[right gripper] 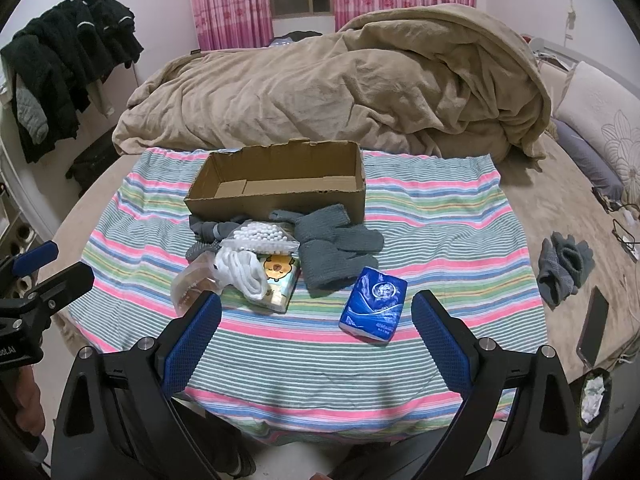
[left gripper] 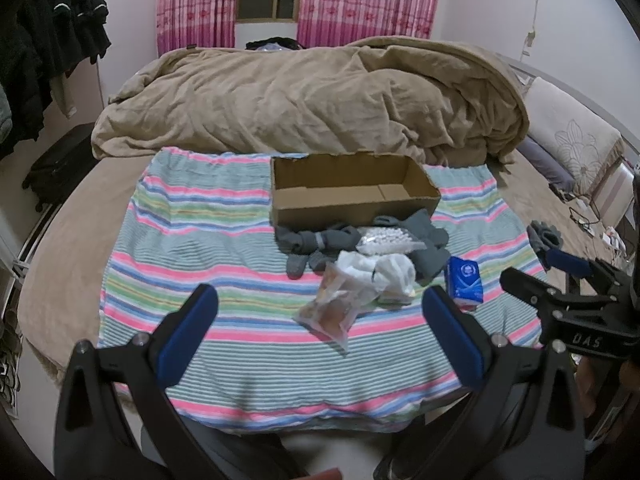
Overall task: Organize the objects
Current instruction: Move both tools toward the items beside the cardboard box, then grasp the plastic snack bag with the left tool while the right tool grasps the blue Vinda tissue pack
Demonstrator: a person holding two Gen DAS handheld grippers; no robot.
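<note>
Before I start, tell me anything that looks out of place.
A grey glove pair lies off the striped towel, away from the pile. The box has a ragged, torn rim and holds nothing.

Cardboard box (right gripper: 280, 178) open-topped — clutter pile (right gripper: 256, 256) crowds its near wall.

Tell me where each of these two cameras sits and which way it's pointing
Left wrist: on the left gripper, facing across the striped towel to the cardboard box; its own open fingers show, the right gripper at the right edge.
Right wrist: on the right gripper, facing the same way; the left gripper at the left edge.
Shared: box, blue tissue pack, grey gloves.
</note>
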